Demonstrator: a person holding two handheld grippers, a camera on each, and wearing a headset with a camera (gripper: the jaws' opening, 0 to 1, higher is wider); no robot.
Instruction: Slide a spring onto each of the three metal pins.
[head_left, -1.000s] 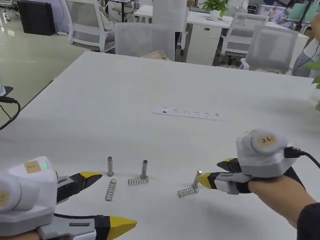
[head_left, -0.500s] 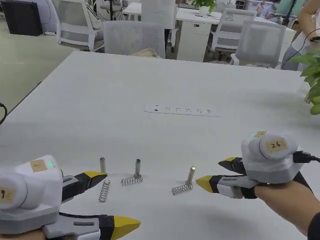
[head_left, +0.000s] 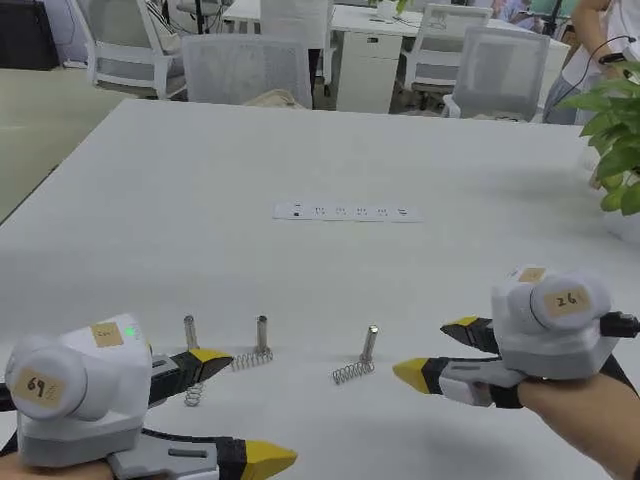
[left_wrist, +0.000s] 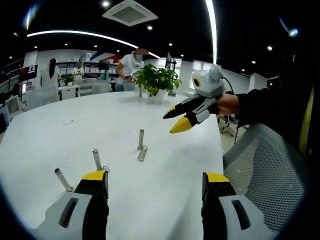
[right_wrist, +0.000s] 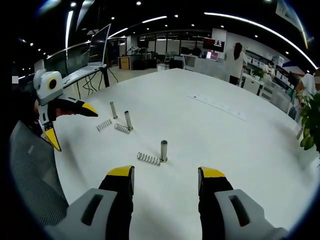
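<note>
Head view from above, looking forward and down at the counter (head_left: 420, 140), two gripper views low and near, facing inward, all sharing the pins (head_left: 262, 334).

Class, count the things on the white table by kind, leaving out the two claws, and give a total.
Metal pins: 3
Springs: 3
Power strip: 1
Total: 7

left hand-held gripper (head_left: 262, 408) — 69, right hand-held gripper (head_left: 420, 347) (26)
</note>
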